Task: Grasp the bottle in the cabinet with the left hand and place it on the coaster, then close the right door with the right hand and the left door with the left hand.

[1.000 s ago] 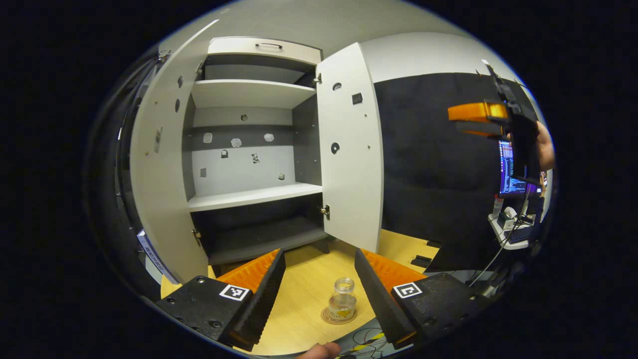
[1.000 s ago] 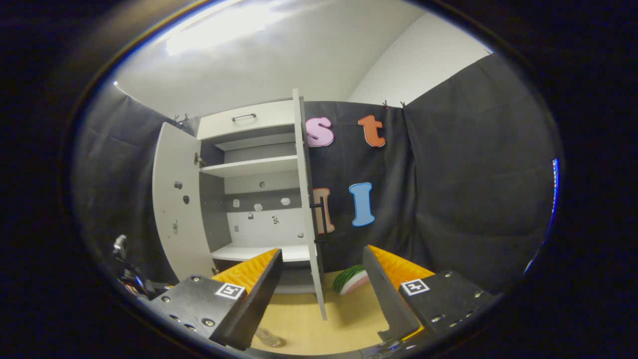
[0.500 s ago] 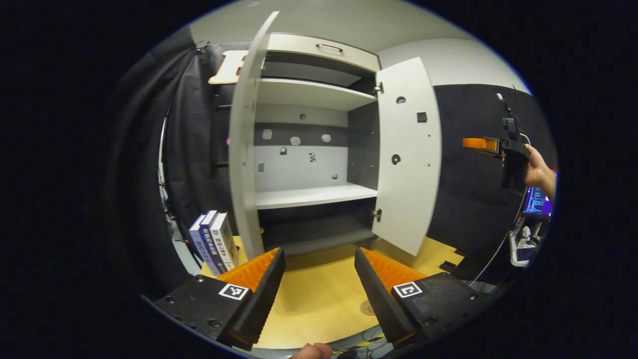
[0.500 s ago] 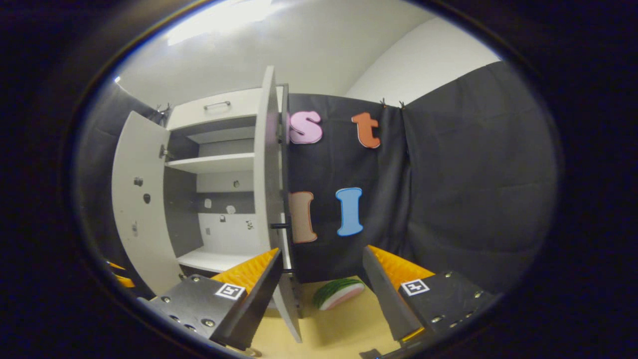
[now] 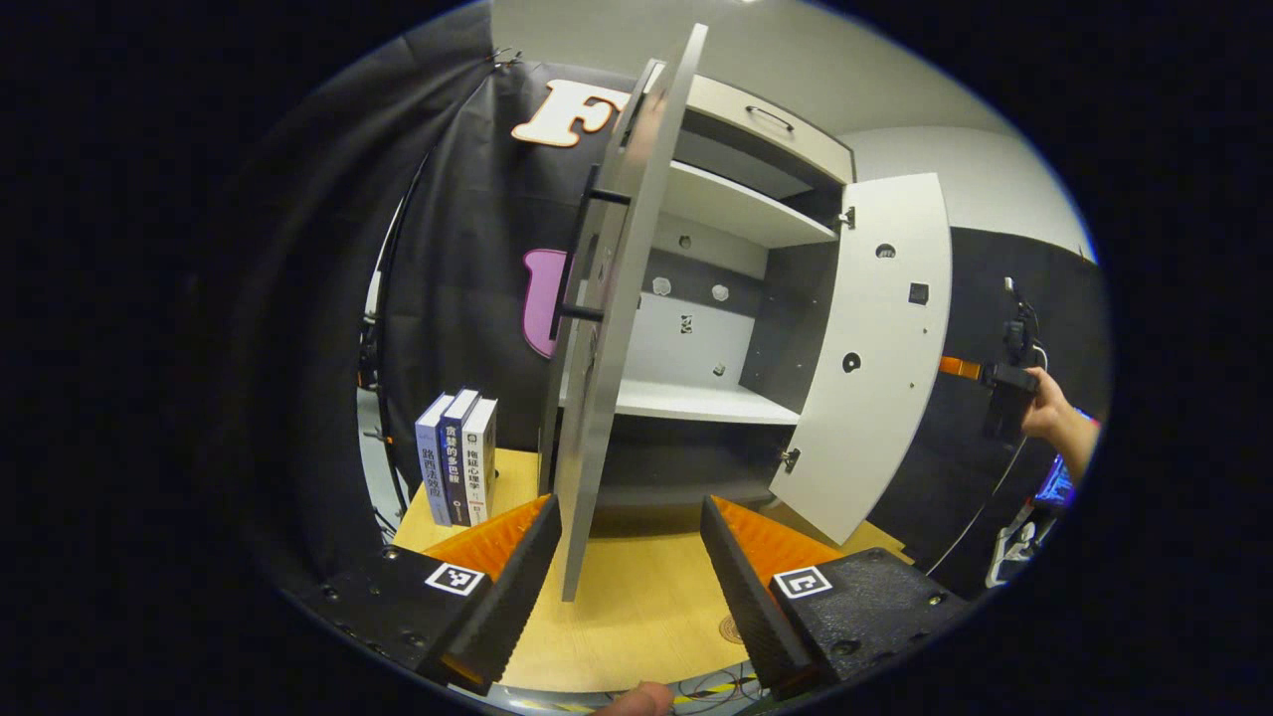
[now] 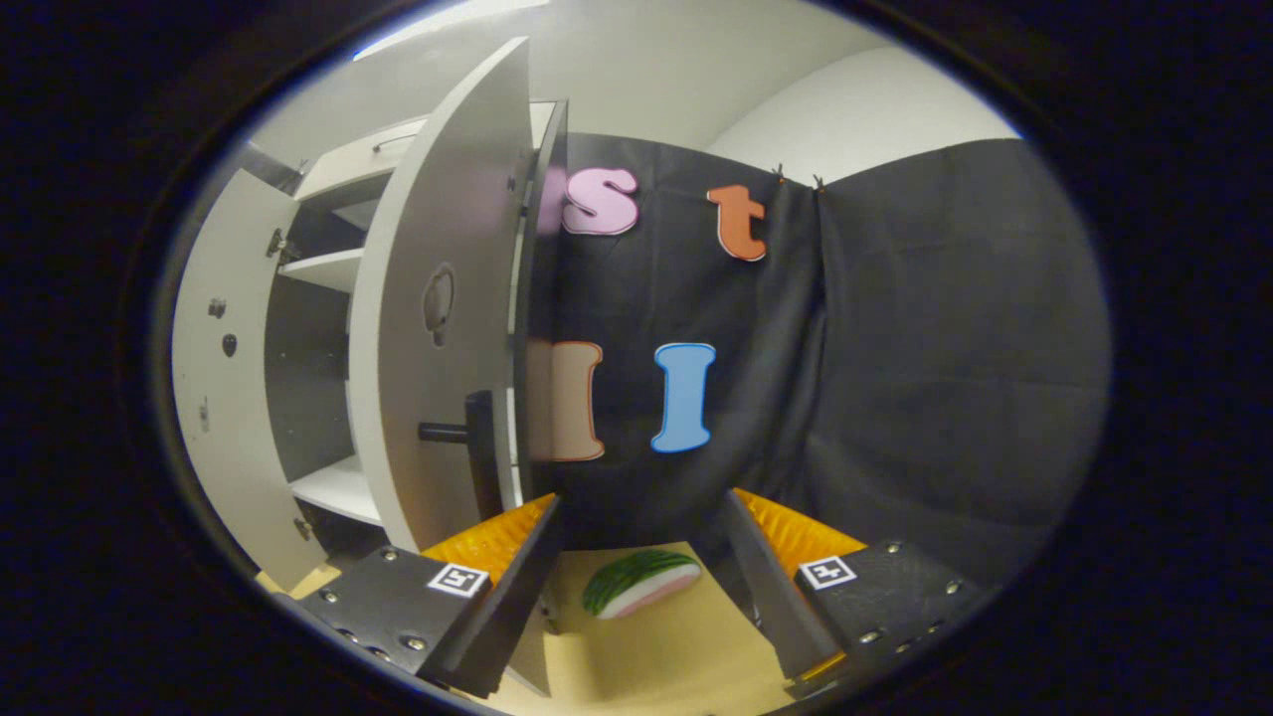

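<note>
In the left gripper view the white cabinet [image 5: 696, 403] stands with both doors swung out. Its left door [image 5: 612, 348] is almost edge-on, just beyond my open left gripper [image 5: 630, 502], and its black handle [image 5: 579, 254] faces left. A sliver of the round coaster [image 5: 731, 628] peeks out beside one finger. The right door [image 5: 875, 348] hangs open, and beyond it a hand holds my right gripper [image 5: 960, 369]. In the right gripper view the right door's [image 6: 438, 298] outer face is near, with its handle [image 6: 479, 447] just above my open right gripper [image 6: 641, 499].
Three books [image 5: 457, 457] stand upright on the wooden tabletop [image 5: 636, 607], left of the cabinet. A toy watermelon slice [image 6: 636, 582] lies on the table between the right gripper's fingers, farther off. The left door [image 6: 219, 368] and the cabinet shelf [image 6: 333, 487] show past the right door.
The left gripper has swung left, so the bottle on the coaster has left its view and the left door is now edge-on. The right gripper has moved round to the right door's outer face.
</note>
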